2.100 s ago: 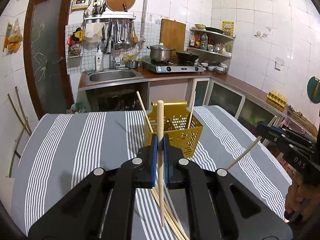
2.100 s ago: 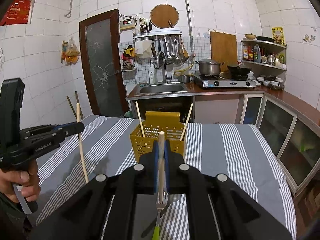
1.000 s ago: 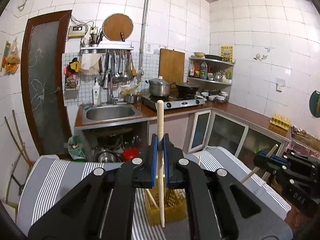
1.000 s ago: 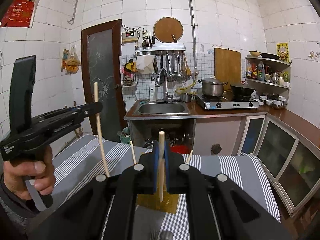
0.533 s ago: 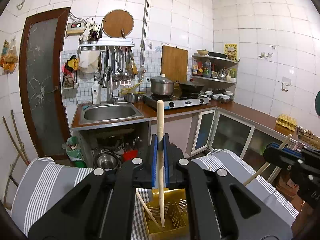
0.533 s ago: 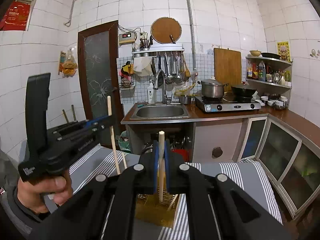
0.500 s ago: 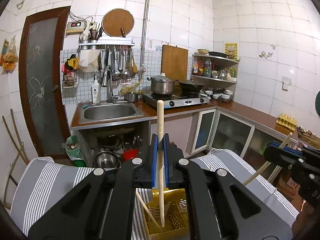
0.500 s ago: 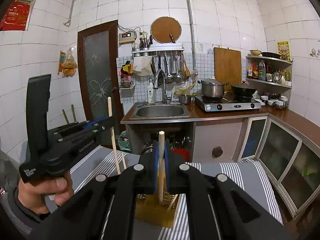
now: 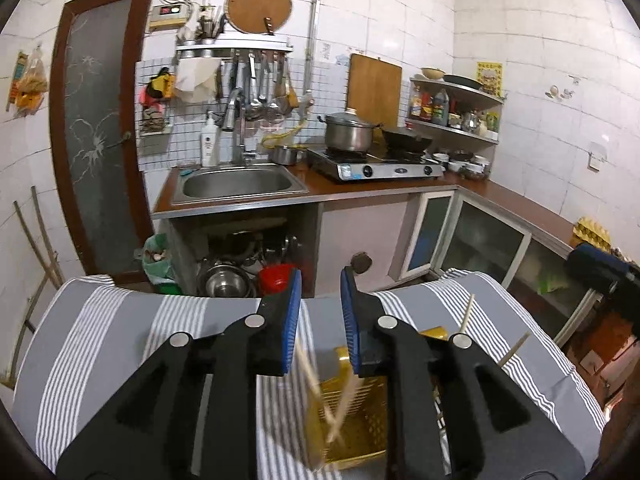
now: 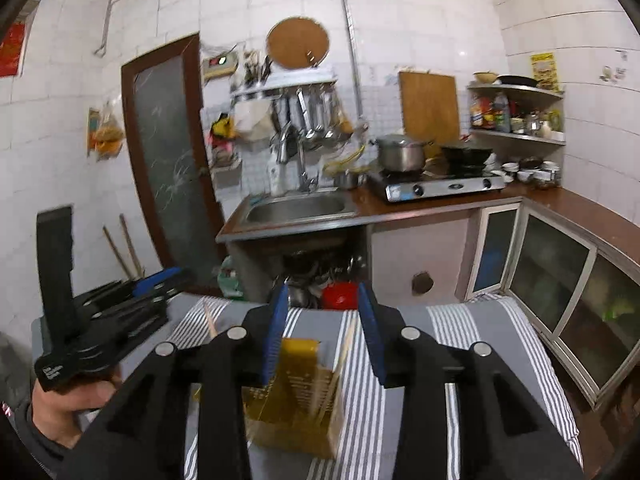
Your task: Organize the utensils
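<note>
A yellow perforated basket stands on the striped table right below my left gripper. The left jaws are opening and nothing is between them. A blurred chopstick lies loose inside the basket, and another chopstick leans out on the right. My right gripper is over the same basket; its jaws are opening too, with nothing between them. A chopstick stands in the basket. Each gripper shows at the edge of the other's view: the left gripper and the right gripper.
Beyond the table's far edge is a gap, then a counter with a sink and a gas stove. Pots sit under the sink. Glass-door cabinets run along the right. A hand holds the left gripper.
Both grippers have opened and let go of their chopsticks, which have dropped into the basket. Both hands came lower and closer over the basket.
</note>
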Available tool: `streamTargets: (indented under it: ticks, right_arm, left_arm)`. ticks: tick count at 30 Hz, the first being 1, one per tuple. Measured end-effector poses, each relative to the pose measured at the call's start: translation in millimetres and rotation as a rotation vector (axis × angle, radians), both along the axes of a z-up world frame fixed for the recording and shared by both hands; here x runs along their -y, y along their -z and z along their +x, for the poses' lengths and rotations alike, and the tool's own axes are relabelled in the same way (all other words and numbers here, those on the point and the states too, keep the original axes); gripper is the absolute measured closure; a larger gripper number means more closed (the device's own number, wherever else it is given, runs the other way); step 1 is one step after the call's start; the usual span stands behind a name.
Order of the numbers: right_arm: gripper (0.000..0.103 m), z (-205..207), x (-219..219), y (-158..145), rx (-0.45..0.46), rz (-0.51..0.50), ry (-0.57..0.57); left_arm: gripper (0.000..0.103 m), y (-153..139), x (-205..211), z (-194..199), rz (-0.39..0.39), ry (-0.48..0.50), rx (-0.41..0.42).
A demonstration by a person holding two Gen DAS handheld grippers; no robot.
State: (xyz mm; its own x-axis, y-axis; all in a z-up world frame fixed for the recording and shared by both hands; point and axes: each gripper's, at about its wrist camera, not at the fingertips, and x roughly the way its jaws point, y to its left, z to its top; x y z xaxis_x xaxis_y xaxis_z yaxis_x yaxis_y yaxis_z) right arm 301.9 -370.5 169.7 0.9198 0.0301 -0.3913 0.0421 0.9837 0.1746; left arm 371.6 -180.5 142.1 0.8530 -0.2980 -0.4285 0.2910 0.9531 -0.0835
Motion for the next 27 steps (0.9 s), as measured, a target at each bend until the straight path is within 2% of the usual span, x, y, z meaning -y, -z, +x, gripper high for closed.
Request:
streamTargets:
  ticks: [7, 11, 16, 20, 27]
  right_arm:
    - [0.066, -40.8, 10.9, 1.4, 0.012, -0.006, 0.032]
    - [0.066, -81.1, 12.7, 16.9, 0.001, 0.001, 0.04]
    - [0.066, -130.8, 1.6, 54.1, -0.049, -0.014, 0.04]
    - [0.066, -174.4, -17.5, 93.4, -0.099, -0.019, 0.03]
    - [0.066, -226.1, -43.0, 158.3, -0.203, 0.009, 0.027]
  left_arm:
    - [0.07, -4.2, -44.6, -50.4, -0.004, -0.044, 0.029]
    - [0.069, 8.2, -74.6, -88.8, -0.013, -0.072, 0.015]
    - [0.069, 40.9, -101.5, -145.7, -0.008, -0.092, -0.026]
    - [0.069, 72.8, -111.7, -190.0, 0.026, -0.098, -0.056]
    - [0.067, 136.5, -124.0, -245.5, 0.02, -0.107, -0.2]
